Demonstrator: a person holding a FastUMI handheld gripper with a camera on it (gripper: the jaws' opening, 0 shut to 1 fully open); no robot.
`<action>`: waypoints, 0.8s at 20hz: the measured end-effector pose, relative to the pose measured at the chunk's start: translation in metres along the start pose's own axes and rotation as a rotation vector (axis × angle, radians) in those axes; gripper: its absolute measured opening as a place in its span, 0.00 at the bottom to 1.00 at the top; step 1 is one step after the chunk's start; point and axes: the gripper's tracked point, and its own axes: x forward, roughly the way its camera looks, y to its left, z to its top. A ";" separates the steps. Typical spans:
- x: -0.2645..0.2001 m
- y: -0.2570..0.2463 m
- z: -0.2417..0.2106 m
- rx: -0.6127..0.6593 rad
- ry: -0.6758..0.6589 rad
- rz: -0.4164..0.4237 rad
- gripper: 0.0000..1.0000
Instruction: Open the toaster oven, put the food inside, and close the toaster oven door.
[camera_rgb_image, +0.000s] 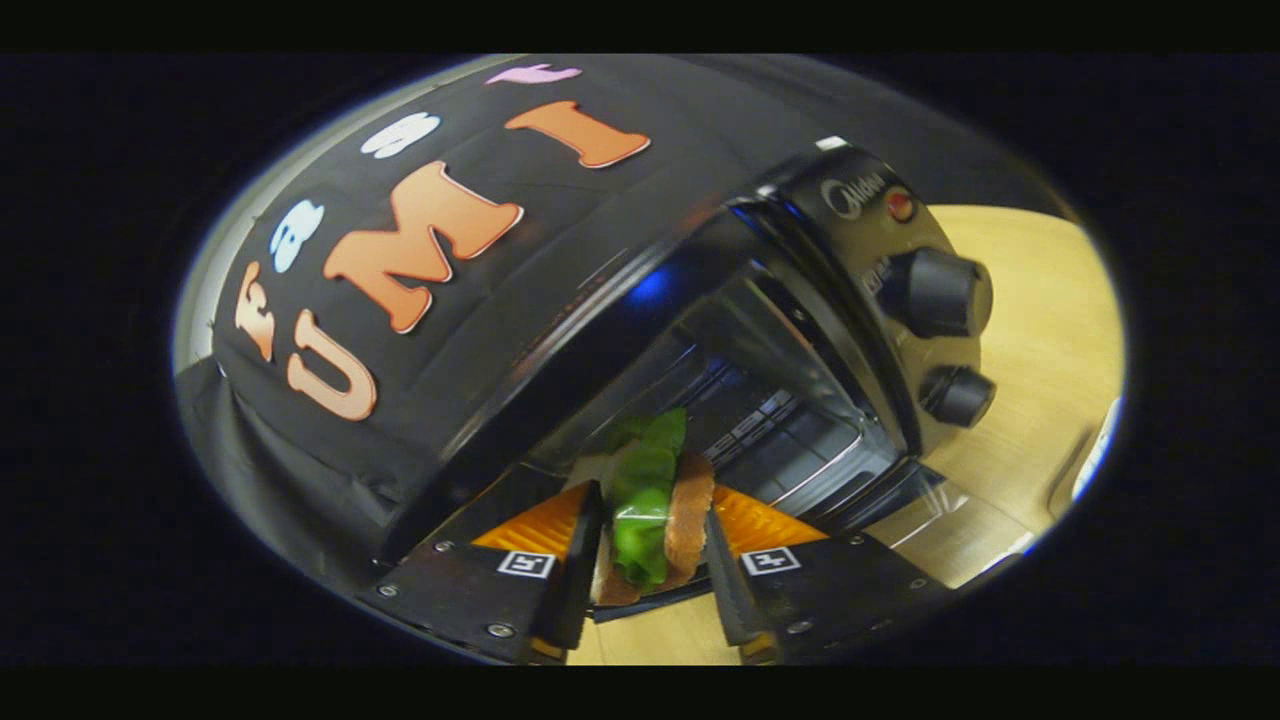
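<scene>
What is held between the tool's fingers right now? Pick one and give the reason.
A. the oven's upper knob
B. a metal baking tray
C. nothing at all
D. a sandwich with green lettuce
D: the tool has both fingers pressed on a sandwich with green lettuce, held in front of the open toaster oven.

Black cloth booth wall hanging in folds at the back, pale light-wood tabletop running along its foot, soft glare across the wood grain
</scene>
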 end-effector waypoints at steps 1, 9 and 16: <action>-0.004 -0.003 0.003 -0.044 -0.003 -0.017 0.57; -0.034 -0.031 0.005 -0.290 0.136 -0.107 0.94; -0.117 -0.042 -0.010 -0.480 0.262 -0.009 0.97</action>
